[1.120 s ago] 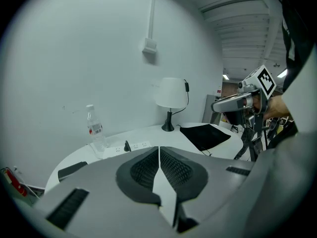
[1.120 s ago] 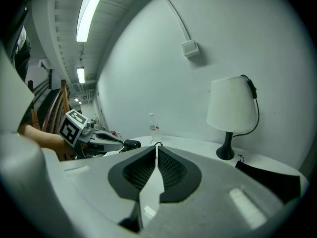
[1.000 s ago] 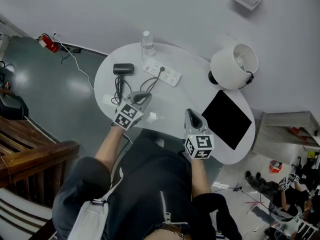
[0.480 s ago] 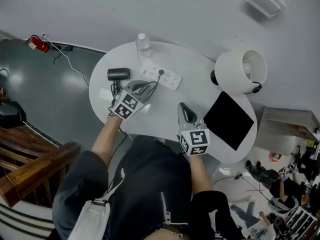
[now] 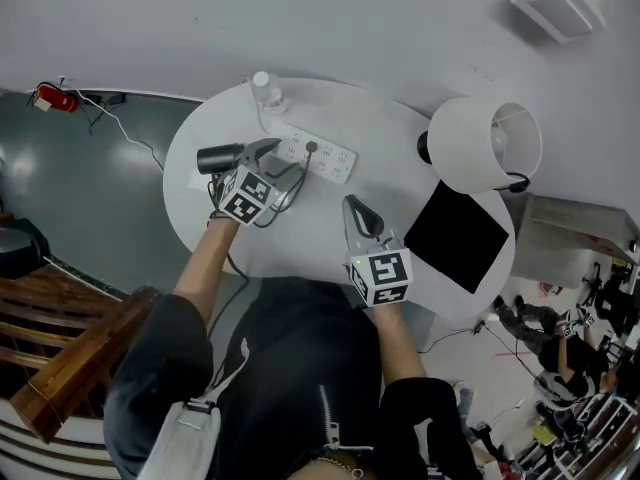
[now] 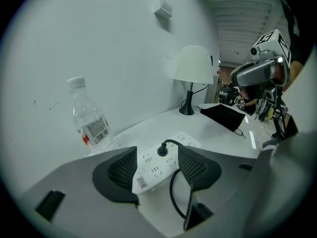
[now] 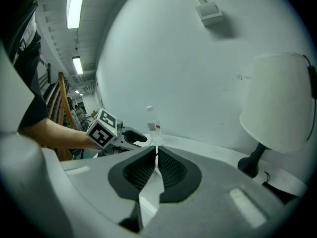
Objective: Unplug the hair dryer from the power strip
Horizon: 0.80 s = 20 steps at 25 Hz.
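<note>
— White power strip (image 5: 318, 156): where does it lie from your left claw (image 5: 272, 158)?
— Just ahead of my spread jaws, which have just been opening and pinch nothing. Through the gap I see the strip's near end and the black plug (image 6: 162, 150) seated in it.
— The hair dryer (image 5: 218, 157)?
— On the table (image 5: 330, 223), just left of that claw.
— Your right claw (image 5: 351, 204)?
— Pressed together, empty, and farther from the strip than my left.

Smooth white plastic power strip (image 6: 166, 163), faintly glossy; clear, shiny plastic water bottle (image 6: 89, 118); smooth white tabletop (image 5: 330, 218) with a soft sheen; matt white lampshade (image 6: 194, 65).
</note>
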Available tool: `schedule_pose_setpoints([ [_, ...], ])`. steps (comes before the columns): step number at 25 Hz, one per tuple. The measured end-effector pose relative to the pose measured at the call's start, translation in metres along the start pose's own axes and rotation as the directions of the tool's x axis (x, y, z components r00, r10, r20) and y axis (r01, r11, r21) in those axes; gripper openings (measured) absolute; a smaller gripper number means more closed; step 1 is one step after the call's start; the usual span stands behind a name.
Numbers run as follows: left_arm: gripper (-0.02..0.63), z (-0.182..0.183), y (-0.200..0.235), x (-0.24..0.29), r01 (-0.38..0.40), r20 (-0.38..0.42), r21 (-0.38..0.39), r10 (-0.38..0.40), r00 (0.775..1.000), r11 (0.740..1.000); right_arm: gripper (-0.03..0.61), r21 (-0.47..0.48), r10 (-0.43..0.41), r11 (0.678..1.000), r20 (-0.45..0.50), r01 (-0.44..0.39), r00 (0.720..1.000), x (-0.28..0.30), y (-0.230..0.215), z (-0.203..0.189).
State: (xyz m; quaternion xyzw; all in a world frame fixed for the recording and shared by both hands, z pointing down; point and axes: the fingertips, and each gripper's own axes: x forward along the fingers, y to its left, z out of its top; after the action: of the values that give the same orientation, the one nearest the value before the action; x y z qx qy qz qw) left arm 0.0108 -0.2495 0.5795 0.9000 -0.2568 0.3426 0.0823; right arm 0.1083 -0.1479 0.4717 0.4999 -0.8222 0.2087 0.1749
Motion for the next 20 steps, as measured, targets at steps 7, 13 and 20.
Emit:
schedule_pose_setpoints([
  [7, 0.264, -0.006, 0.024, 0.025, -0.071, 0.000, -0.044, 0.071, 0.997, 0.997, 0.006, 0.025, -0.002, 1.000, -0.036, 0.003, 0.999, 0.023, -0.004, -0.006],
  [13, 0.264, -0.021, 0.025, 0.047, -0.076, -0.047, -0.105, 0.071, 0.996, 0.992, 0.006, 0.043, -0.010, 0.999, -0.060, 0.012, 0.998, 0.043, -0.009, -0.010],
  [20, 0.261, -0.032, 0.023, 0.064, -0.078, -0.087, -0.132, 0.067, 0.994, 0.988, 0.006, 0.042, 0.001, 0.999, -0.109, 0.003, 0.994, 0.066, -0.014, -0.021],
])
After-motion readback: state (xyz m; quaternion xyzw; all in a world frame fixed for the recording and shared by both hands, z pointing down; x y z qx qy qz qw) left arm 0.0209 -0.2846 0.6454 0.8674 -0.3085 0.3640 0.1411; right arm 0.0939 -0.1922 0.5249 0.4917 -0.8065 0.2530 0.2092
